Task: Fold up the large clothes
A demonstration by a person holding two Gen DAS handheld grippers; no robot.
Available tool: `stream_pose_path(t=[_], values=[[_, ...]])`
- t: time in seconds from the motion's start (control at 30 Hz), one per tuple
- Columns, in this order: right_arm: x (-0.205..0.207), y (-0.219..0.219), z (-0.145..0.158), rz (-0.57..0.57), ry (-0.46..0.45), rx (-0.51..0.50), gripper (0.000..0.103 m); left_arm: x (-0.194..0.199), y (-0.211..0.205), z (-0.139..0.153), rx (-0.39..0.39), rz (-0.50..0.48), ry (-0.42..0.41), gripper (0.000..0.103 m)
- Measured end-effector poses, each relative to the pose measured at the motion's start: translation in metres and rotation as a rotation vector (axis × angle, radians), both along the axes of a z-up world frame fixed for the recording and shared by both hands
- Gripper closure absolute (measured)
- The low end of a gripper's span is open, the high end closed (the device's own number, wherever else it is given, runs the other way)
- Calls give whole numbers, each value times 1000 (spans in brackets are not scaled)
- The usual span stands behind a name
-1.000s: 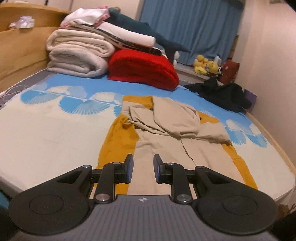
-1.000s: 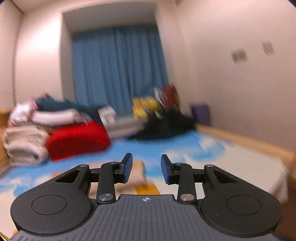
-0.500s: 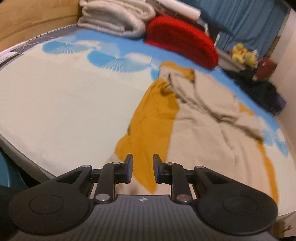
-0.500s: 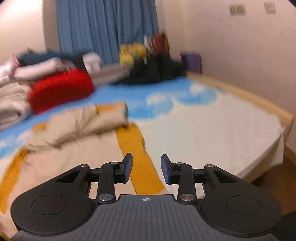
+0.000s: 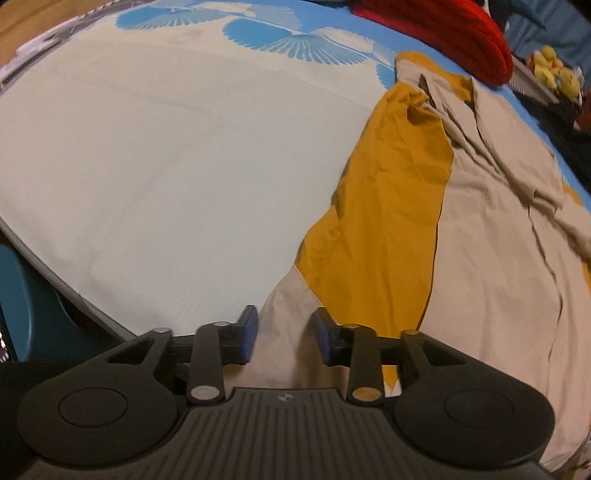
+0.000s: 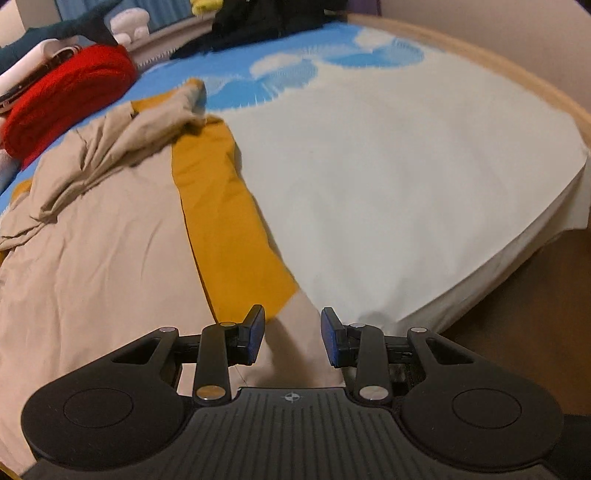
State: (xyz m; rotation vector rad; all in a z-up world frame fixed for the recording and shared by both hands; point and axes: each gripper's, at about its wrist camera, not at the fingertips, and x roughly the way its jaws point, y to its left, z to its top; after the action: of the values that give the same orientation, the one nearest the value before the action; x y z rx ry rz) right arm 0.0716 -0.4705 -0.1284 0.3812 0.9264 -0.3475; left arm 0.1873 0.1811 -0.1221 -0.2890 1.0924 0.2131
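Observation:
A large beige and mustard-yellow garment (image 5: 480,229) lies spread on the bed, its upper part bunched toward the far end. My left gripper (image 5: 284,336) hovers over the garment's near left beige corner; its jaws are opening, with cloth in the gap but the pads not pressing. In the right wrist view the same garment (image 6: 110,229) fills the left half. My right gripper (image 6: 291,334) is open over the near right beige corner, beside the mustard side panel (image 6: 229,229).
The bed sheet (image 5: 166,158) is cream with blue fan patterns. A red folded blanket (image 6: 70,88) and stacked linens sit at the far end, with dark clothes (image 6: 258,22) and yellow plush toys (image 5: 554,70). The bed's near edge (image 6: 498,280) drops to the floor on the right.
Both grippers came down and tipped toward the bed, from facing the room to hovering over the garment's near corners. The left jaws have widened.

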Motion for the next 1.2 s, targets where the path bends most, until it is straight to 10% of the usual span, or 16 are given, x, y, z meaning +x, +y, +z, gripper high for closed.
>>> stream_pose_path(t=[0.3,0.43,0.47,0.7,0.83,0.97,1.2], values=[[0,-2,-12,-9,36,67,67,-4,-5,-2,59,-20,-1,64],[-1,3,-11,11,37,70,89,-9,-7,2,30,-60,-18,96],[-1,6,-9,26,33,66,103,-11,-7,5,21,-62,-33,97],[-9,8,19,40,-92,79,103,-14,-6,12,-26,-26,-35,90],[-8,-5,-2,-47,6,91,99,-11,-5,2,2,-1,6,72],[-8,-11,-6,-76,-1,101,56,-8,-4,-2,36,9,2,63],[1,2,-16,-6,49,48,53,-5,-13,-4,86,-37,-6,66]])
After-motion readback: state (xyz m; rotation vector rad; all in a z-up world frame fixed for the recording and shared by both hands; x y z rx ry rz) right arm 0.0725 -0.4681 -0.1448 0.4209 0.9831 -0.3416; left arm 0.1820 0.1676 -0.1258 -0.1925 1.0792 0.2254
